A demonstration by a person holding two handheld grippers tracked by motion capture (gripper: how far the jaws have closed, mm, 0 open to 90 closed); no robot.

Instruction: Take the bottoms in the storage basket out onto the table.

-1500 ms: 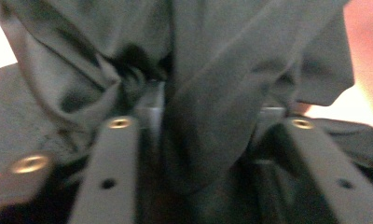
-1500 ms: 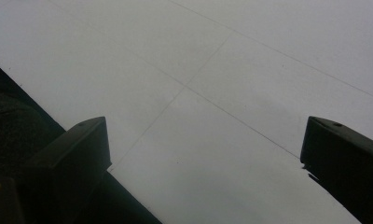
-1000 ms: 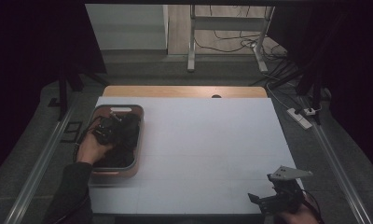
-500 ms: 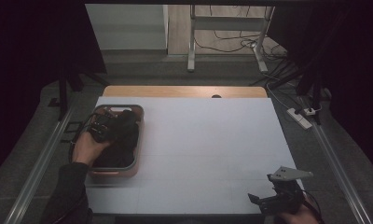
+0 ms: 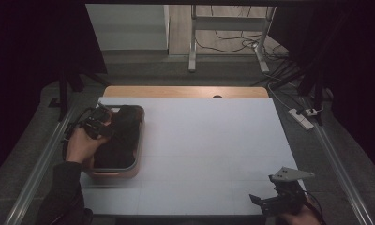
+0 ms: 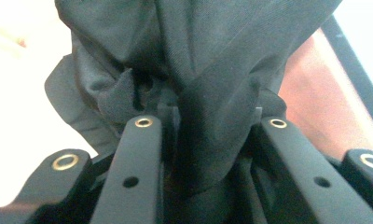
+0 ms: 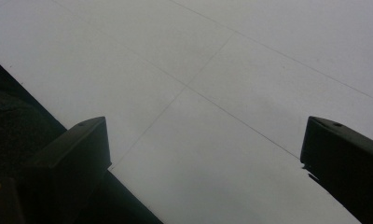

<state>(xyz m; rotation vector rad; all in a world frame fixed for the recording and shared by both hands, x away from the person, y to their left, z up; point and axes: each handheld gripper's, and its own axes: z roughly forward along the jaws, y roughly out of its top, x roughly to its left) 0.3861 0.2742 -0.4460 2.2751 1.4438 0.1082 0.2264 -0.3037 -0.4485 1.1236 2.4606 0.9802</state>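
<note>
A black cloth (image 5: pixel 117 140) lies bunched in a reddish-brown tray (image 5: pixel 111 172) at the table's left side. My left gripper (image 5: pixel 101 124) is held over the tray's far end, shut on a fold of that cloth. In the left gripper view the black cloth (image 6: pixel 212 93) is pinched between the two jaws of the left gripper (image 6: pixel 210 123) and hangs up off the tray (image 6: pixel 324 107). My right gripper (image 5: pixel 261 201) rests at the near right corner of the white table (image 5: pixel 213 140). The right gripper (image 7: pixel 203 140) is open, with bare table between its jaws.
A wooden strip (image 5: pixel 185 91) runs along the table's far edge. Metal rails flank the table on both sides. A power strip (image 5: pixel 303 118) and cables lie on the floor at the back right. The table's near edge (image 7: pixel 44 112) is close to the right gripper.
My left hand has risen and drifted toward the tray's far left end, lifting the pinched cloth with it. The right gripper has stayed where it was.
</note>
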